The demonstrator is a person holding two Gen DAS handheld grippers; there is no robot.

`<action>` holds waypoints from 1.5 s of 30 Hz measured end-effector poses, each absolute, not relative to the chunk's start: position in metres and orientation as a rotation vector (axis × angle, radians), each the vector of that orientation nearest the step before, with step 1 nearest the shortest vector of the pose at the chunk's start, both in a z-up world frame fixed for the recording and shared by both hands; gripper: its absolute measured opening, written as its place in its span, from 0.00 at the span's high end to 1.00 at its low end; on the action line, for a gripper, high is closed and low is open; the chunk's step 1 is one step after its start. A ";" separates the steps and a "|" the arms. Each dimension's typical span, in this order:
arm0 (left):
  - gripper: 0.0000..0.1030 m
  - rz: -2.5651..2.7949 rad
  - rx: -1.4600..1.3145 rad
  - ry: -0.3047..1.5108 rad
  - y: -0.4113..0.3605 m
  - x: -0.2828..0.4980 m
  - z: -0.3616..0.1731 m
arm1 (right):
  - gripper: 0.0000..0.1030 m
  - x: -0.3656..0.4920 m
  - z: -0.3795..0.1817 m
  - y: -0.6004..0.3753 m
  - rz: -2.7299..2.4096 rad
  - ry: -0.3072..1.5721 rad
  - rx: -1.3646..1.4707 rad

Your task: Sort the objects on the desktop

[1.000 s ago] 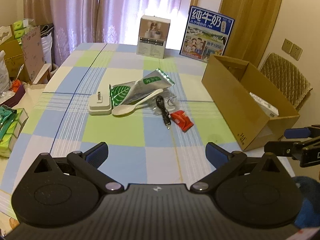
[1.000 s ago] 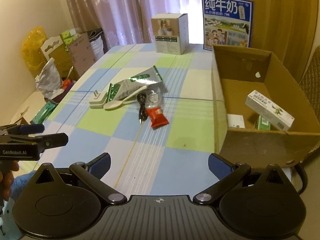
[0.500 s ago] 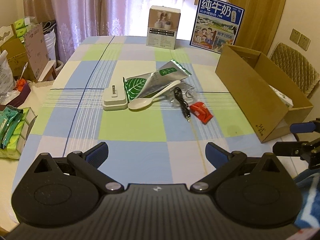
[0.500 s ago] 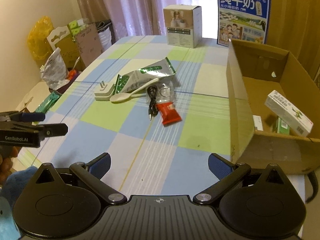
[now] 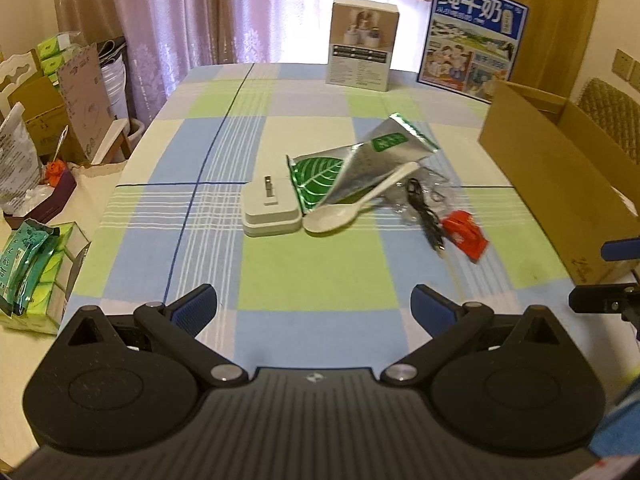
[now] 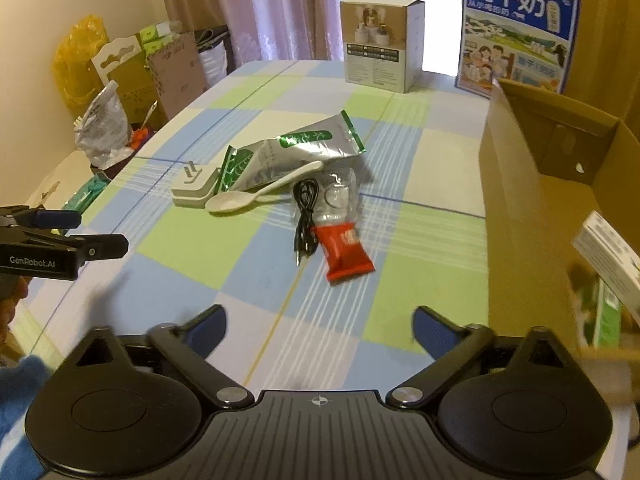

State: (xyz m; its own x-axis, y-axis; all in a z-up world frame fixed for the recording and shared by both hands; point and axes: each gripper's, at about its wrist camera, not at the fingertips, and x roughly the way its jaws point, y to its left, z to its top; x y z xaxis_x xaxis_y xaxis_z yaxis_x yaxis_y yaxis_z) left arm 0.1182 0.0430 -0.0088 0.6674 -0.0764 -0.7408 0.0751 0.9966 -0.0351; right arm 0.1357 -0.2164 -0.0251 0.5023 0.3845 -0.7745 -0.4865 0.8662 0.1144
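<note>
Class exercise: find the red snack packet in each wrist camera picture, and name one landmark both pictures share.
Left wrist: red snack packet right of centre, beside the black cable.
Right wrist: red snack packet at centre, right of the cable.
Shared landmark: blue milk poster at the table's far end.

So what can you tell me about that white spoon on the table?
The white spoon looks like smooth, glossy plastic or ceramic, with a deep oval bowl and a long, thick handle. It lies bowl up on the checked tablecloth, and the bowl looks empty. Its handle slants up onto the silver and green foil pouch, and its bowl sits close beside the white charger. The black cable is just to its right. Neither gripper touches it.
</note>
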 end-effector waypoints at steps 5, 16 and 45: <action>0.02 -0.075 -0.003 0.837 0.046 0.142 -0.019 | 0.24 0.160 -0.045 -0.209 0.535 0.882 -0.141; 0.02 -0.091 -0.010 0.840 0.031 0.188 -0.050 | 0.37 0.196 -0.077 -0.203 0.570 0.870 -0.159; 0.41 0.044 -0.036 0.791 0.067 0.265 -0.095 | 0.72 0.235 -0.104 -0.190 0.574 0.898 -0.163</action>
